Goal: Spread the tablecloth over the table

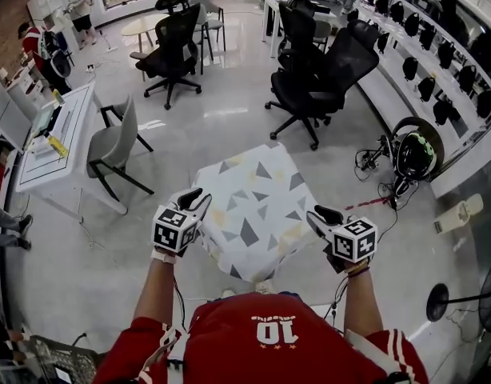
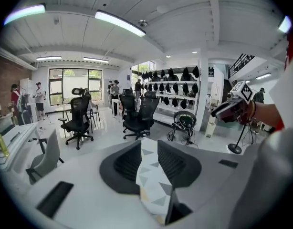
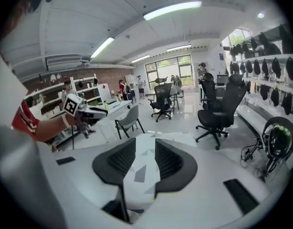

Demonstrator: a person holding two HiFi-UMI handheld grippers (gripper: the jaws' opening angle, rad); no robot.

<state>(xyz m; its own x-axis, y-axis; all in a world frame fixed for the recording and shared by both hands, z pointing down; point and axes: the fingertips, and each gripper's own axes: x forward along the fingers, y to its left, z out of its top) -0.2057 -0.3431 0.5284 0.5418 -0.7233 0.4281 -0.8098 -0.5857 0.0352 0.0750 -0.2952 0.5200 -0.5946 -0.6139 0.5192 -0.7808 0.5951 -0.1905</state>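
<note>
So the triangle-print tablecloth (image 1: 249, 210) is stretched out flat right in front of the person. The left tool (image 1: 199, 201) is clamped on its left edge, and the right tool (image 1: 319, 217) is pinching the right edge. Black office chairs (image 1: 313, 78) sit farther back.

My head camera looks steeply down from above, taking in my left claw (image 1: 199, 202), my right claw (image 1: 319, 214), the cloth (image 1: 249, 210) between them and the floor (image 1: 229, 110) beyond. Each claw camera rides just behind its own jaws, very near them, and looks roughly level along them, away from me. Each also catches the other claw off to one side. All three views share the cloth and the black chairs (image 1: 309, 78).
</note>
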